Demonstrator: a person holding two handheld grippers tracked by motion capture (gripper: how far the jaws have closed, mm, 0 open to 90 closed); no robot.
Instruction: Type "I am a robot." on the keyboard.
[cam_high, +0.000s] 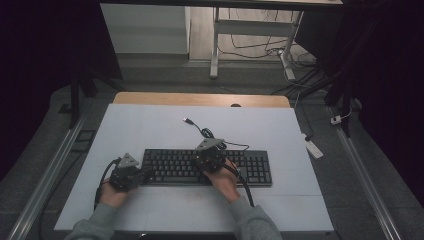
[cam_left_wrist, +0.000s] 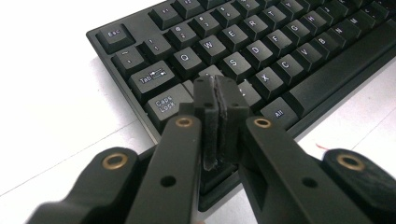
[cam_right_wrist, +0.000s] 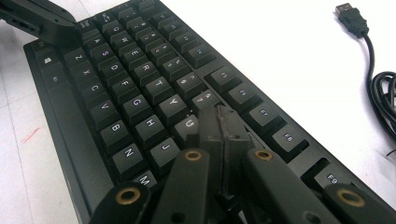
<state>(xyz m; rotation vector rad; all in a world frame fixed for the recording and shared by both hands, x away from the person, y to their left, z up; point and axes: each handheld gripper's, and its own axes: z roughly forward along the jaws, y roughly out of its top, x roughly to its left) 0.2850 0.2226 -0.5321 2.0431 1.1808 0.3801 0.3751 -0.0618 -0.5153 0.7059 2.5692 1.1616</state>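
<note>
The black keyboard (cam_high: 206, 167) lies flat on the white table (cam_high: 150, 125), near my edge, long side across me. I judge it stiff, fairly light and prone to sliding on the smooth sheet; its keys give under a light touch, so I would press with closed tips, and only to move it would I grip its thin front rim. My left gripper (cam_left_wrist: 215, 91) has its jaws pressed together, tips over the key beside Caps Lock. My right gripper (cam_right_wrist: 219, 122) is likewise closed on nothing, tips near U and 7. Its loose cable (cam_high: 212, 134) and USB plug (cam_right_wrist: 351, 14) trail behind. Bare table surrounds it; the front edge is near.
</note>
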